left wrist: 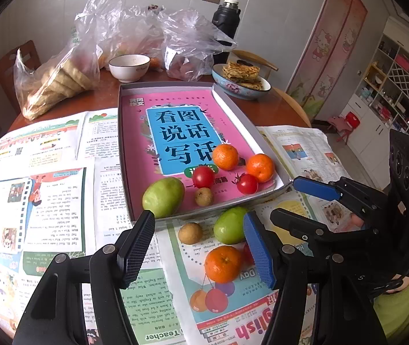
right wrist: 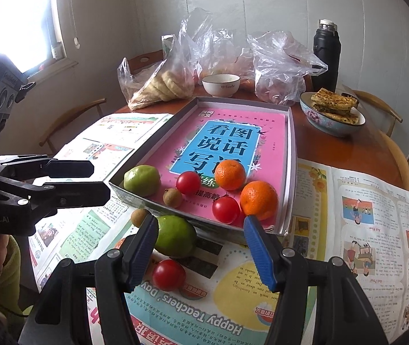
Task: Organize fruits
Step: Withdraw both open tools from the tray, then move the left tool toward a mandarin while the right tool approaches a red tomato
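A grey tray [left wrist: 121,143] [right wrist: 292,158] lined with a pink book holds two oranges [left wrist: 225,156] [right wrist: 259,199], two tomatoes [left wrist: 203,176] [right wrist: 226,210], a green fruit [left wrist: 163,197] [right wrist: 141,180] and a longan [left wrist: 203,196] [right wrist: 172,197]. On the newspaper in front of it lie a green fruit [left wrist: 228,225] [right wrist: 177,240], a longan [left wrist: 190,233] [right wrist: 138,217], an orange [left wrist: 223,264] and a tomato [right wrist: 168,274]. My left gripper [left wrist: 198,248] [right wrist: 101,182] hangs open over the loose orange. My right gripper [right wrist: 201,250] [left wrist: 296,204] is open above the loose tomato. Neither holds anything.
Behind the tray stand a white bowl [left wrist: 129,67], plastic bags of food [left wrist: 60,77], a black flask [left wrist: 225,20] and a blue dish of flatbread [left wrist: 241,82]. Newspapers [right wrist: 362,215] cover the round wooden table. Chairs stand around it.
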The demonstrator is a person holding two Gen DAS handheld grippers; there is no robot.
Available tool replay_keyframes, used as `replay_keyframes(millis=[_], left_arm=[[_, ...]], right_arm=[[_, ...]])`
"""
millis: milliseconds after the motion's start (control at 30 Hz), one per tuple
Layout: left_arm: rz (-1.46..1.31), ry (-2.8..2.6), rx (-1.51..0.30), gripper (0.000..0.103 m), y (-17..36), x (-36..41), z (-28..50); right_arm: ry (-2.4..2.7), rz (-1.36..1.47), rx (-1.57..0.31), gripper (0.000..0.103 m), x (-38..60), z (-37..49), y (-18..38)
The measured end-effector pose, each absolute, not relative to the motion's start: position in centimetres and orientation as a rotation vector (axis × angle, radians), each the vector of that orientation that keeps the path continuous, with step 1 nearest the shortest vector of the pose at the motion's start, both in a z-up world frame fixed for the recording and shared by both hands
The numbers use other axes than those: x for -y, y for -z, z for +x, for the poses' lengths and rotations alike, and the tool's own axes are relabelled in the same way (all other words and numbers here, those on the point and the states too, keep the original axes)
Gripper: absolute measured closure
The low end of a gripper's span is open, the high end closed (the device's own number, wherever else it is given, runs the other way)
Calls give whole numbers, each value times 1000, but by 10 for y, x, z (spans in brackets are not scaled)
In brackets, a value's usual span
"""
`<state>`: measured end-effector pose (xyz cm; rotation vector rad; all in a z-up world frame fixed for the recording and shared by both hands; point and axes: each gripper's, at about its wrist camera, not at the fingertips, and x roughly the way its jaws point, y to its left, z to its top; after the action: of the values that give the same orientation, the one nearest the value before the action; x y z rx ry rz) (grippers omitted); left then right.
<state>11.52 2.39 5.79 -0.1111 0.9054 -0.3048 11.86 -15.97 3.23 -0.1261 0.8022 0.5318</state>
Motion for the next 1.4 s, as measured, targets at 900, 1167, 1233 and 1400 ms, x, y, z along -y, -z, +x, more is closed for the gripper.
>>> replay_keyframes(millis=[900,1167,1233,1400], left_arm=[[-88,315,-951,37,-42,-22,101],[-80,323,-961,37,-39,-19,98],[-78,326,-965,37,-38,-18,98],[-77,329,-970,37,-37,-17,97]], right_arm=[[-558,-151,-833,42,155,98,-20],[-568,-158,-842,42,152,93,-16],[-571,-160,-844,42,152,92,-15],[-575,-166,-852,42,150,90,-12]])
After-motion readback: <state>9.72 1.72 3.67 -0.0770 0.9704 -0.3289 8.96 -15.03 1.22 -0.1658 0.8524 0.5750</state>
